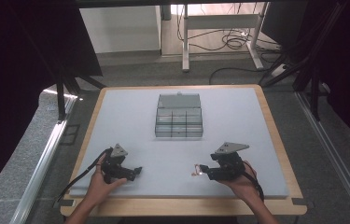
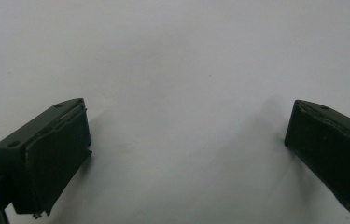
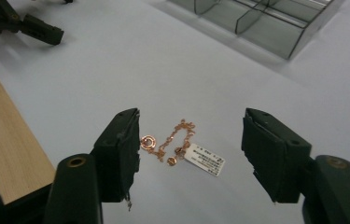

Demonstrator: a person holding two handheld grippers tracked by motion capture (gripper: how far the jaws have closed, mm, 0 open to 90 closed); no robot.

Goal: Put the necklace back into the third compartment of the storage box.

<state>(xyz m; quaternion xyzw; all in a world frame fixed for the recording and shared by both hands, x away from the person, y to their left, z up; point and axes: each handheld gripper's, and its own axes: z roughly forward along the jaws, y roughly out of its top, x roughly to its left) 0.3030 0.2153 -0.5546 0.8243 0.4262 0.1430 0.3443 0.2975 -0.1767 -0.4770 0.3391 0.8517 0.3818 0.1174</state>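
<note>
At far left, your left gripper (image 1: 137,170) rests low over the pale mat (image 1: 130,116), jaws spread wide with nothing but bare mat between them; it takes no part for now.

Ahead of both grippers and between them stands the organiser box (image 1: 178,122): clear grey plastic, hard and glossy, rectangular, lid tipped back, thin walls dividing it into small square cells. All cells that can be made out look empty.

Just in front of your right gripper (image 3: 189,140) lies the bracelet (image 3: 170,140), between the jaws but not clamped. Jaws stand part open; the left pad sits at the ring end of the chain, contact uncertain; the right pad is well apart from it. Material: fine copper-pink metal links, limp, bunched in a loose heap, with a small ring and round charms. A white printed paper tag (image 3: 204,159) lies at its near-right side, flat and stiff.

Step in hand, as judged: the pickup, jaws straddling the bracelet before the pinch. Next move calls for you to lower the tips to the mat, centre on the bunched links rather than the tag, then close fully. Thin chain may slip from the pads; the tag will dangle.
</note>
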